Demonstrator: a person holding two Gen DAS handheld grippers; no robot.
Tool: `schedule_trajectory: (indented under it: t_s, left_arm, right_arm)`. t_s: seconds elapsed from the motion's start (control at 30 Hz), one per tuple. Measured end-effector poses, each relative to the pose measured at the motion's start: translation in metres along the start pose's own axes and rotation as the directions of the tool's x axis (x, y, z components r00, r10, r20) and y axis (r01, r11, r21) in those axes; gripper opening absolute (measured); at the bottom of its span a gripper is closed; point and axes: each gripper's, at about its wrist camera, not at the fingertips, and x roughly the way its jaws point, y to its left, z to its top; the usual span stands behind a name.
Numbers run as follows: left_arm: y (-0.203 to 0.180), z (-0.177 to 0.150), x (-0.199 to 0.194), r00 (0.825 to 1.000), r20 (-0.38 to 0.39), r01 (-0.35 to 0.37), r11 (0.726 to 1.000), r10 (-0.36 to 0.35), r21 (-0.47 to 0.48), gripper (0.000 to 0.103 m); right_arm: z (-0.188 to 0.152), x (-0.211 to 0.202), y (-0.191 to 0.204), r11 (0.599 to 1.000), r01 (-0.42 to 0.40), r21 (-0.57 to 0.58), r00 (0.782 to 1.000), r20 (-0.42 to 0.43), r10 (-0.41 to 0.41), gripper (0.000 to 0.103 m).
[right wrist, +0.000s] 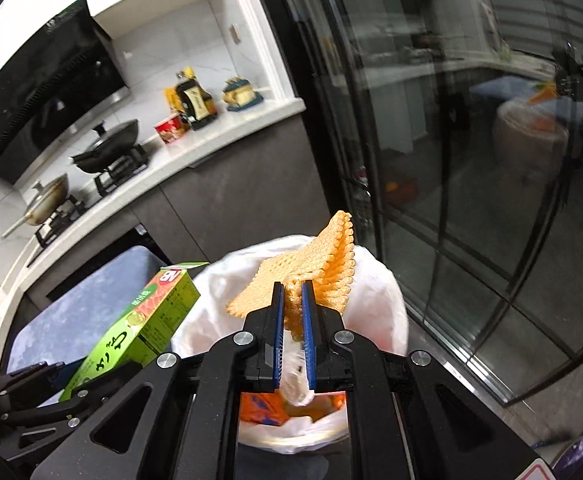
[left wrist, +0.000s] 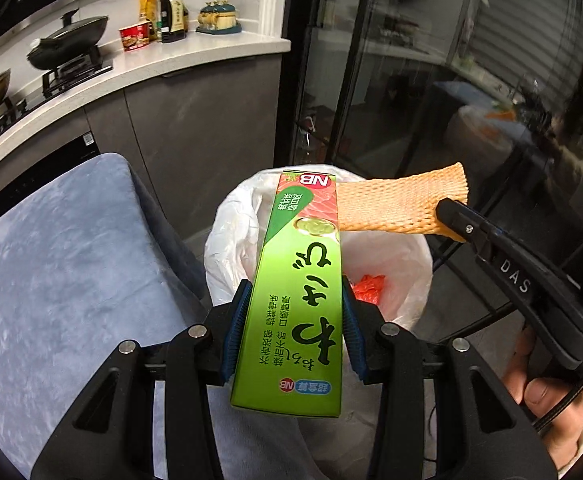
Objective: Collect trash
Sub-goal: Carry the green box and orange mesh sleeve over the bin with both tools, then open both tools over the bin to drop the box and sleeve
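My left gripper (left wrist: pixel 293 300) is shut on a long green box (left wrist: pixel 299 292) with red and green print, held lengthwise over a bin lined with a white bag (left wrist: pixel 235 232). The same green box (right wrist: pixel 139 320) shows at the lower left of the right wrist view. My right gripper (right wrist: pixel 293 300) is shut on an orange foam net sleeve (right wrist: pixel 315 264), which hangs above the white-bagged bin (right wrist: pixel 375 304). From the left wrist view that foam net (left wrist: pixel 395 204) sticks out from the right gripper's fingers (left wrist: pixel 457 216) over the bin's far rim. Red and orange trash (left wrist: pixel 367 286) lies inside the bag.
A blue-grey cushioned seat (left wrist: pixel 63 264) stands left of the bin. Behind it runs a white kitchen counter (left wrist: pixel 195 52) with pans, bottles and a red cup (left wrist: pixel 133 38). Dark glass doors (left wrist: pixel 431 80) close off the right side. A person's hand (left wrist: pixel 543 400) grips the right tool.
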Motion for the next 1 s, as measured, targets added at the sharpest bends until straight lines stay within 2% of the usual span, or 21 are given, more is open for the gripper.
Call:
schedule_trajectory:
  t_s: [0.43, 0.6, 0.67, 0.73, 0.8, 1.0]
  left_arm:
    - [-0.008, 0.001, 0.036, 0.998, -0.057, -0.028, 0.999, 0.03, 0.037, 0.041]
    - [-0.009, 0.002, 0.048, 0.996, -0.084, -0.031, 0.998, 0.035, 0.048, 0.041]
    - [-0.009, 0.003, 0.05, 0.996, -0.084, -0.033, 0.998, 0.037, 0.047, 0.05]
    - [-0.006, 0.005, 0.047, 0.997, -0.057, -0.05, 0.998, 0.053, 0.043, 0.073]
    - [-0.004, 0.007, 0.042, 0.998, -0.03, -0.056, 0.998, 0.057, 0.03, 0.082]
    - [0.003, 0.011, 0.032, 0.996, -0.001, -0.088, 0.996, 0.088, 0.012, 0.086]
  right_arm:
    - [-0.011, 0.033, -0.018, 0.999, 0.03, 0.02, 0.998, -0.062, -0.029, 0.01]
    - [-0.013, 0.046, -0.023, 0.998, 0.049, 0.025, 0.995, -0.089, -0.047, 0.015]
    - [-0.013, 0.049, -0.025, 0.998, 0.055, 0.029, 0.995, -0.089, -0.053, 0.019]
    - [-0.012, 0.049, -0.026, 0.997, 0.061, 0.035, 0.995, -0.081, -0.058, 0.025]
    - [-0.012, 0.046, -0.027, 0.996, 0.073, 0.041, 0.995, -0.068, -0.07, 0.032]
    - [-0.011, 0.037, -0.023, 0.996, 0.082, 0.034, 0.996, -0.045, -0.08, 0.038]
